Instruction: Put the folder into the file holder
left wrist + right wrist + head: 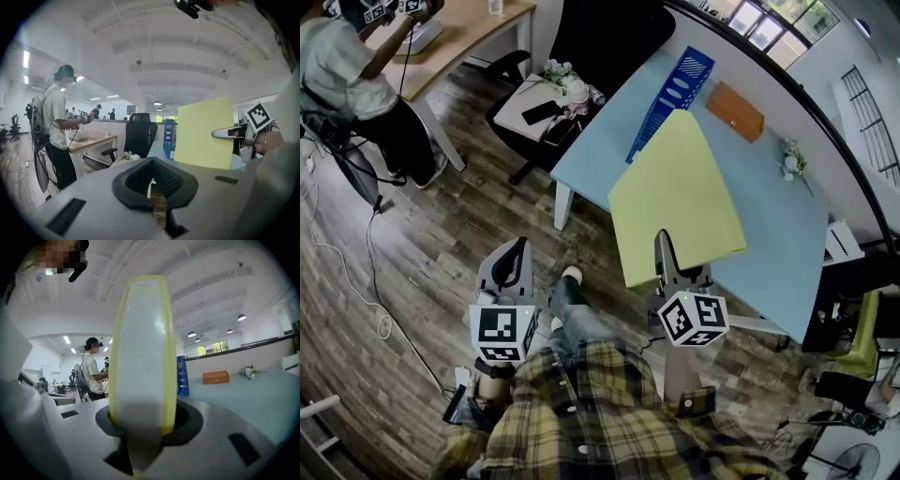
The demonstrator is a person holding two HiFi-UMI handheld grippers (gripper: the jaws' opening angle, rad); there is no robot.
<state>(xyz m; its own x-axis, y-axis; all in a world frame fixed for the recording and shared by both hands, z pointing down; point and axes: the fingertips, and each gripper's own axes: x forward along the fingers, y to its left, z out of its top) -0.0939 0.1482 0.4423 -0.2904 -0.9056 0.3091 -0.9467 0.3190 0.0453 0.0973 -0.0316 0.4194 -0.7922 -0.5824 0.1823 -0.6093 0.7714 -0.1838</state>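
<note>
Head view: the right gripper point(662, 246) grips the folder point(675, 192) by its near edge above the table point(773, 248), leaving the far edge free for the file holder point(673, 98); left gripper point(514, 258) closed, empty

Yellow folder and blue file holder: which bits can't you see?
- Yellow folder: underside, head view, faces the table.
- Blue file holder: near end, head view, behind the folder.
- Orange box: any label, too small in head view.
</note>
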